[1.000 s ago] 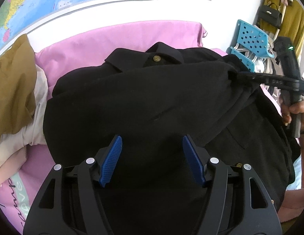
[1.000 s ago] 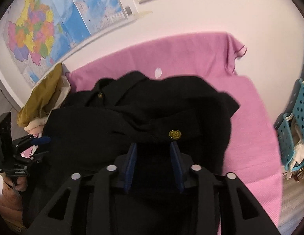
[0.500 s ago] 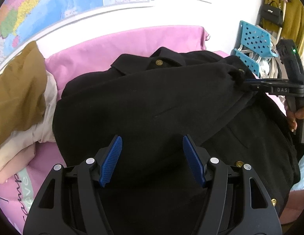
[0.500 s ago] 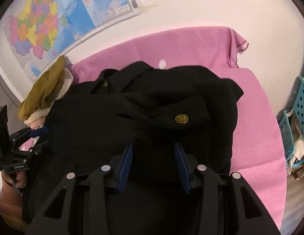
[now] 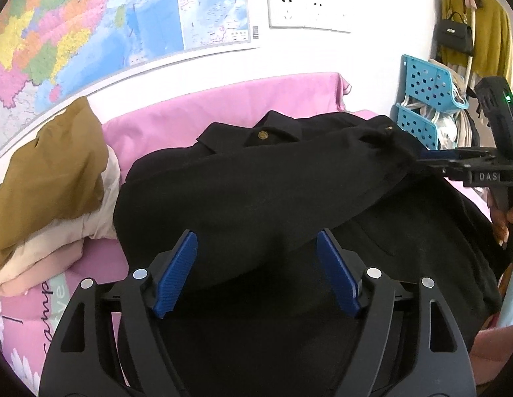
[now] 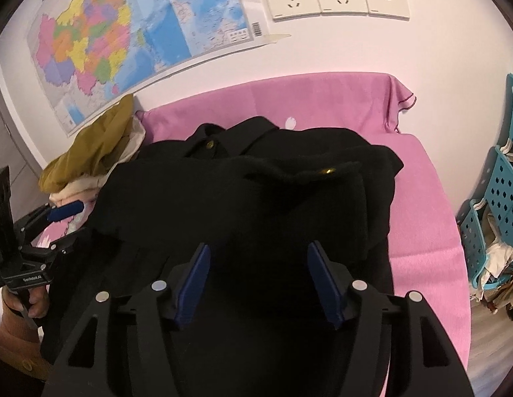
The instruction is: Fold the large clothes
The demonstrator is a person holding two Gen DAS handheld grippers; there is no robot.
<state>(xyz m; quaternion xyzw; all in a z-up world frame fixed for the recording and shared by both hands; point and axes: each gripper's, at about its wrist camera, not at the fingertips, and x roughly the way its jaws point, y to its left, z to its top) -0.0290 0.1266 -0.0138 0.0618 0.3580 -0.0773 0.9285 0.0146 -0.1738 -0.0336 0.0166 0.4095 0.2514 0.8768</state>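
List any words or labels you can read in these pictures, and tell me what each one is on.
"DAS": on the black body of the right gripper, cut off at the picture's edge.
"GenRobot.AI": small white print on the left gripper, only just legible.
"ve" and cursive "amp": partial words on the pink printed bedding.
Wall map print and its barcode: too small to read.

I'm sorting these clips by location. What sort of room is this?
Probably a bedroom at home: a pink-sheeted bed against a white wall, a colourful paper wall map above it, and a mustard garment with a black handbag hanging nearby.
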